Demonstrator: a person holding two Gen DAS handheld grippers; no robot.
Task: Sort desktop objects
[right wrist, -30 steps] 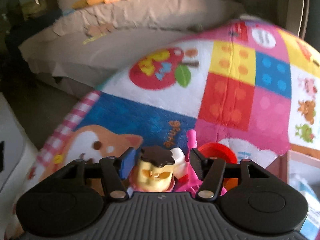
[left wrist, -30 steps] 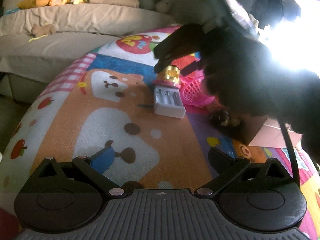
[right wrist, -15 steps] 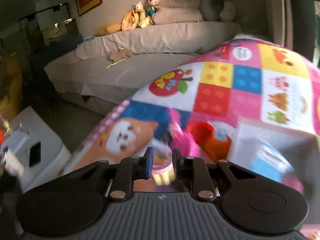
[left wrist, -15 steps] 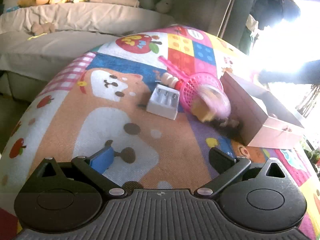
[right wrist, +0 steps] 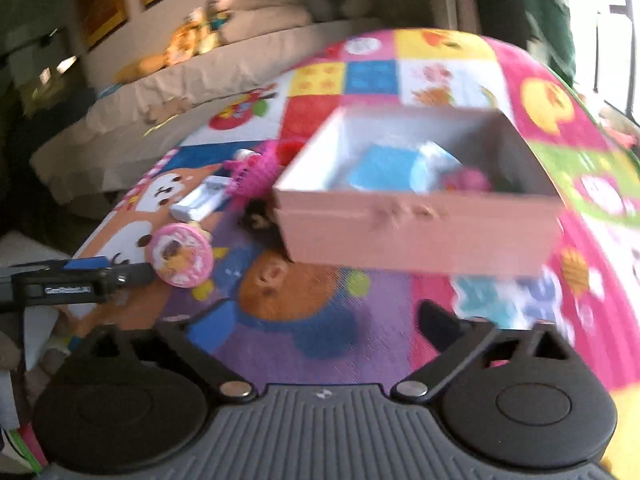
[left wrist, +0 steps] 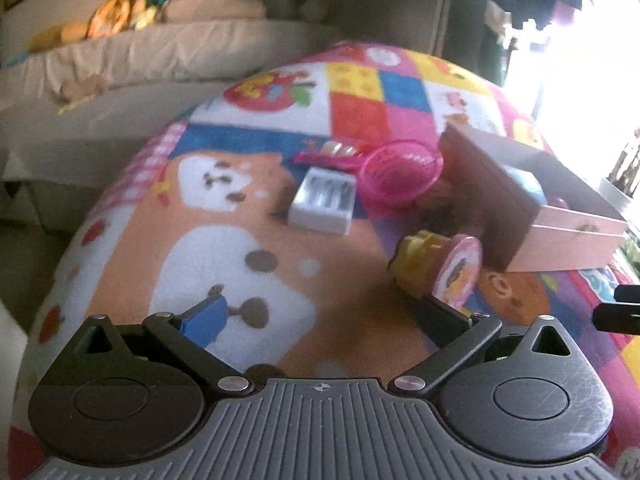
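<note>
A pink-and-yellow toy (left wrist: 440,268) lies on its side on the patterned mat, just past my left gripper's right fingertip (left wrist: 440,314); it also shows in the right wrist view (right wrist: 180,256). My left gripper (left wrist: 320,316) is open and empty. My right gripper (right wrist: 320,320) is open and empty, in front of the pink box (right wrist: 420,236). The box (left wrist: 572,236) holds a blue item (right wrist: 396,168) and a pink one (right wrist: 468,180). A white tray (left wrist: 324,200) and a pink basket (left wrist: 400,176) lie left of the box.
A dark small object (right wrist: 260,216) lies at the box's left corner. The mat (left wrist: 240,240) drops off at its left edge toward a beige sofa (left wrist: 160,64) with plush toys. The left gripper's body (right wrist: 76,280) shows at the left in the right wrist view.
The right gripper lifted the toy, then opened and pulled back to the right; the toy now lies on the mat near the left gripper. The left gripper stayed open.
</note>
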